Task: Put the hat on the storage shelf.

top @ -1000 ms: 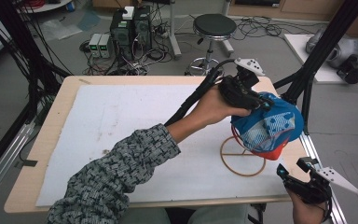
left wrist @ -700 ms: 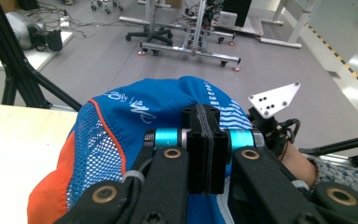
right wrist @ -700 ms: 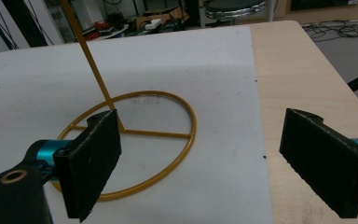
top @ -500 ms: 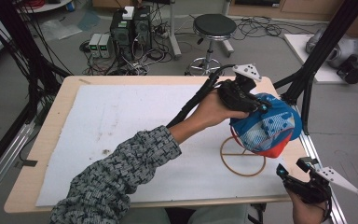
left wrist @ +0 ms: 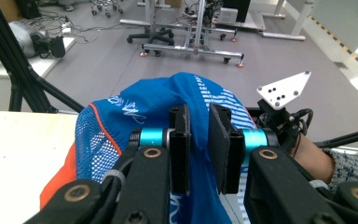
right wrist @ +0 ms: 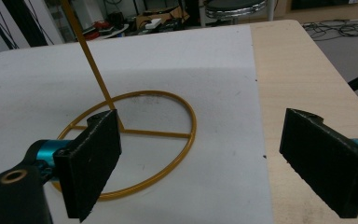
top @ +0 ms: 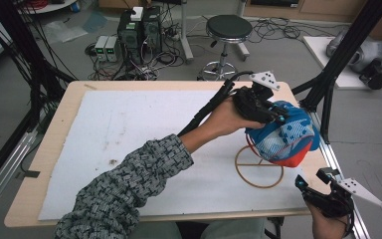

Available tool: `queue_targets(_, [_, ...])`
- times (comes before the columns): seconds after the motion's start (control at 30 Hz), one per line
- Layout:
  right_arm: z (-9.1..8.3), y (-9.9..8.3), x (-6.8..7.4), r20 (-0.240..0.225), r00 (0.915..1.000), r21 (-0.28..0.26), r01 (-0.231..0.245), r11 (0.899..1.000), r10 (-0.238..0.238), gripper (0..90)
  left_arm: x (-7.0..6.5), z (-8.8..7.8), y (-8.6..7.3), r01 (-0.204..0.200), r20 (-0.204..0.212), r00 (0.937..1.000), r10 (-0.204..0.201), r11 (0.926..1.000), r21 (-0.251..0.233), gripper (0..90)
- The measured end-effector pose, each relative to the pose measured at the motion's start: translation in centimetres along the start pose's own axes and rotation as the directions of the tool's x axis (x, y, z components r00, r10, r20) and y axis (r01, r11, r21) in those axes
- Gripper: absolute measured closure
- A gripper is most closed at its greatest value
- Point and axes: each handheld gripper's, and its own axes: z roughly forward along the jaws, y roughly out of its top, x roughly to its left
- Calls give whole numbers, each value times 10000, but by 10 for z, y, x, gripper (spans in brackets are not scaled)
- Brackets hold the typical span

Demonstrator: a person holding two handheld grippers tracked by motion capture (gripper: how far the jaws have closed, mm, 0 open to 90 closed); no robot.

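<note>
White mat (top: 129, 144) covers the wooden table (top: 54, 124), left and centre of the high view. Right of centre: left gripper (top: 277, 118) on the blue mesh cap (top: 286, 134), which sits atop the gold wire stand (top: 258, 172). Its jaws have just been opening; a fold of cap fabric lies in the narrow gap, pads no longer clamping. Lower right corner: right gripper (top: 299, 183), jaws spread wide, holding nothing, near the stand's ring base.

free: white mat (top: 129, 129), left half | blocked: cap (top: 286, 134) on gold stand (top: 258, 172), right
</note>
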Motion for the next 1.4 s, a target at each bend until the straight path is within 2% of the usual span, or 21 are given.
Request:
queue_targets(0.3, [0, 0, 0, 5, 10000, 29, 21, 10000, -21, 115, 1, 0, -1, -166, 133, 9998, 167, 9998, -69, 650])
queue_targets(0.43, [0, 0, 0, 4, 10000, 5, 31, 10000, -31, 116, 1, -4, 0, -367, 175, 9992, 373, 9989, -293, 594])
queue_targets(0.53, [0, 0, 0, -2, 10000, 31, 41, 10000, -41, 115, 2, -9, 1, -360, 194, 9991, 368, 9986, -375, 562])
queue_targets(0.73, [1, 0, 1, -42, 10000, 14, -59, 10000, 59, 115, 8, -28, 1, -307, -127, 9995, 300, 9977, -597, 519])
queue_targets(0.93, [3, 1, 2, -82, 10000, 76, 28, 10000, -28, 115, 15, -56, -5, -162, -574, 9983, 119, 9971, -743, 490])
queue_targets(1.07, [7, 3, 3, -117, 9999, 105, 100, 9999, -99, 115, 20, -79, -12, -153, -1033, 9946, 56, 9955, -937, 484])
queue_targets(1.23, [11, 4, 5, -185, 9998, 119, 66, 9999, -64, 116, 27, -107, -25, -30, -1797, 9836, -157, 9946, -1034, 474])
queue_targets(1.4, [16, 5, 6, -268, 9995, 128, 170, 9998, -166, 115, 32, -133, -43, 82, -2564, 9659, -361, 9940, -1090, 461])
